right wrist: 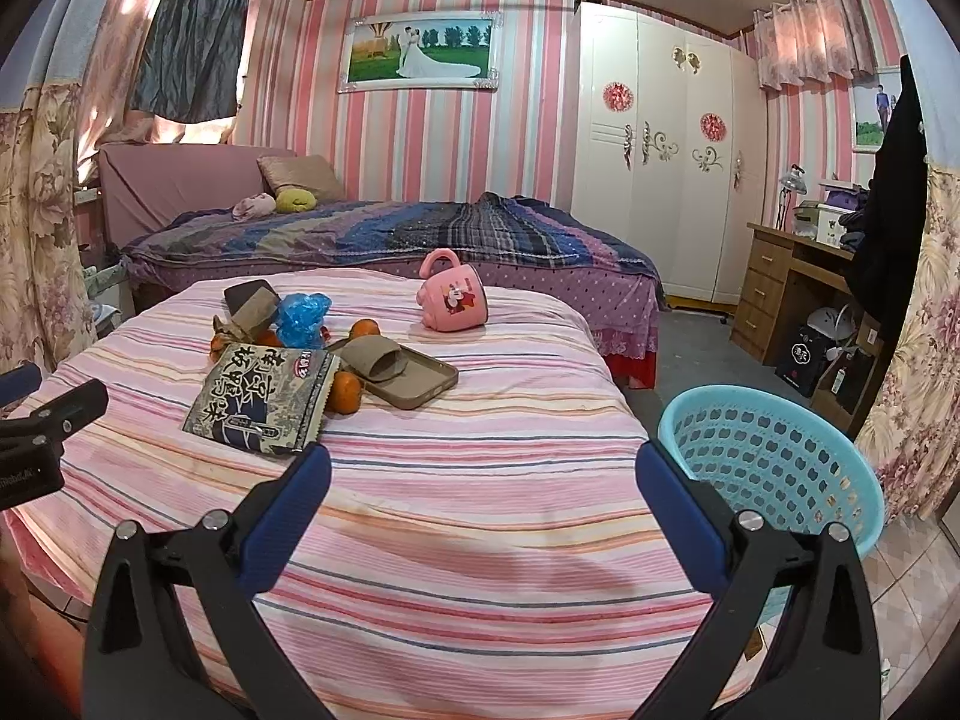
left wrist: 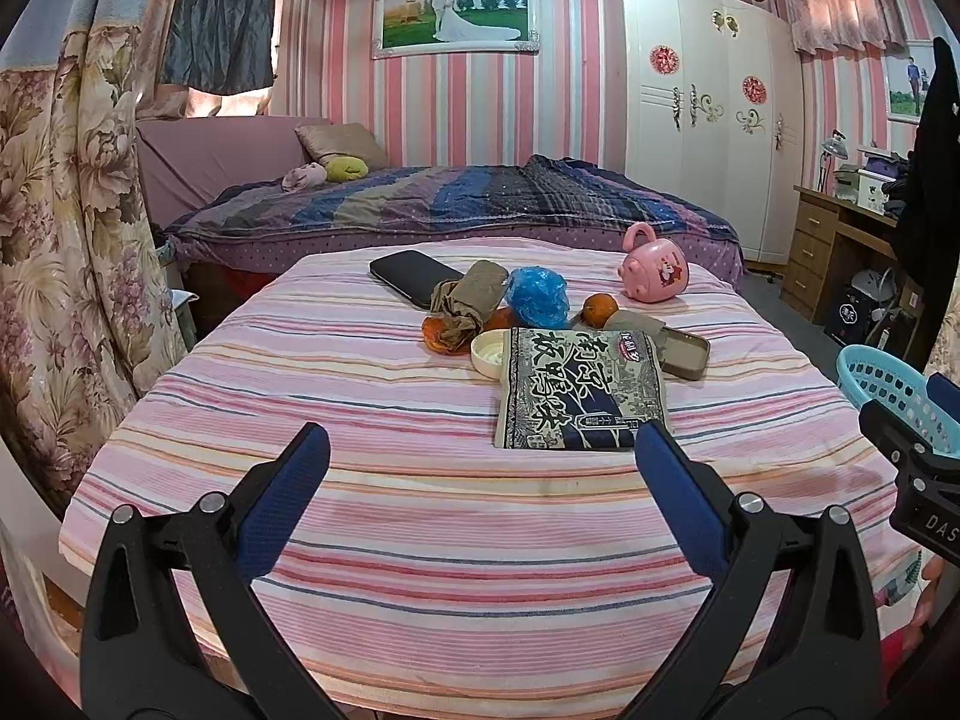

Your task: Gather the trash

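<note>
A printed food wrapper (left wrist: 579,399) (right wrist: 264,399) lies flat on the striped cloth, just beyond my left gripper (left wrist: 480,450), which is open and empty. Behind the wrapper sit a crumpled blue plastic bag (left wrist: 537,297) (right wrist: 303,315), crumpled brown paper (left wrist: 468,306) (right wrist: 246,315), a brown cardboard piece (right wrist: 375,360) and several oranges (left wrist: 600,307) (right wrist: 345,393). My right gripper (right wrist: 483,465) is open above bare cloth. A light blue plastic basket (right wrist: 774,468) (left wrist: 894,390) stands right of the table.
A pink pig-shaped mug (left wrist: 654,270) (right wrist: 453,294) lies on its side at the back. A black phone (left wrist: 414,276), a brown phone case (right wrist: 414,384) and a cream round lid (left wrist: 492,351) also rest on the table (right wrist: 480,570). A bed (left wrist: 450,204) lies beyond.
</note>
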Available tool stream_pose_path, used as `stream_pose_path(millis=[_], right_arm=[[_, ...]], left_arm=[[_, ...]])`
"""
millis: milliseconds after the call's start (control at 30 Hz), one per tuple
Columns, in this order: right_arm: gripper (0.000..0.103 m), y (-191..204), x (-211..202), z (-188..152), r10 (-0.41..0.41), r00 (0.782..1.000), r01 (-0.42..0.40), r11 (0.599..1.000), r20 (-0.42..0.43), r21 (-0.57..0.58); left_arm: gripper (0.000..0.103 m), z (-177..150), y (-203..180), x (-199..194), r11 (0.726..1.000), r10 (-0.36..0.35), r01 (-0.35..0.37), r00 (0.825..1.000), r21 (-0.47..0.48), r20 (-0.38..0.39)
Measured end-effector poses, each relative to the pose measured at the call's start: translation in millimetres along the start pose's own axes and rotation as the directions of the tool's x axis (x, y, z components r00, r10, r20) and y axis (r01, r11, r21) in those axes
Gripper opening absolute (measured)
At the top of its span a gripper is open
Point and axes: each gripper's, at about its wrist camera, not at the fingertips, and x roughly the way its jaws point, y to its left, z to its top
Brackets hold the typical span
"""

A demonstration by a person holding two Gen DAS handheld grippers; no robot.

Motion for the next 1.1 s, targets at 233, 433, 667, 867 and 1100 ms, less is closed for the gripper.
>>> stream_pose_path(millis=[233,433,667,867,1100], right_arm=[[0.099,-0.2,1.6,-1.0,-0.005,1.0,0.005,1.0,-0.001,-0.002],[0.099,-1.2,1.5,-1.0,-0.008,1.0,0.008,1.0,0.002,-0.002],[0.099,-1.1,1.5,-0.9,-0.009,1.0,0.009,1.0,0.002,-0.003],[0.099,-3.1,2.7,-2.1,-0.011,1.0,0.011,1.0,-0.005,0.0],[0.099,-3.8,3.5,-2.8,-0.012,1.0,0.012,1.0,-0.006,-0.003]], left_arm=[[0.098,-1.3,-1.3,-0.9,1.0,-0.006,0.006,1.0,0.005,0.002],[0.098,-1.8,-1.4,-1.1,1.0,-0.006,0.006,1.0,0.006,0.002],[0.098,-1.4,-0.9,-1.2,1.0,-0.006,0.006,1.0,0.007,0.002],[0.098,-1.4,-1.1,-1.2,1.0,-0.006,0.006,1.0,0.007,0.003],[0.098,-1.4,-1.2,-1.2,1.0,-0.005,0.005,1.0,0.007,0.003]])
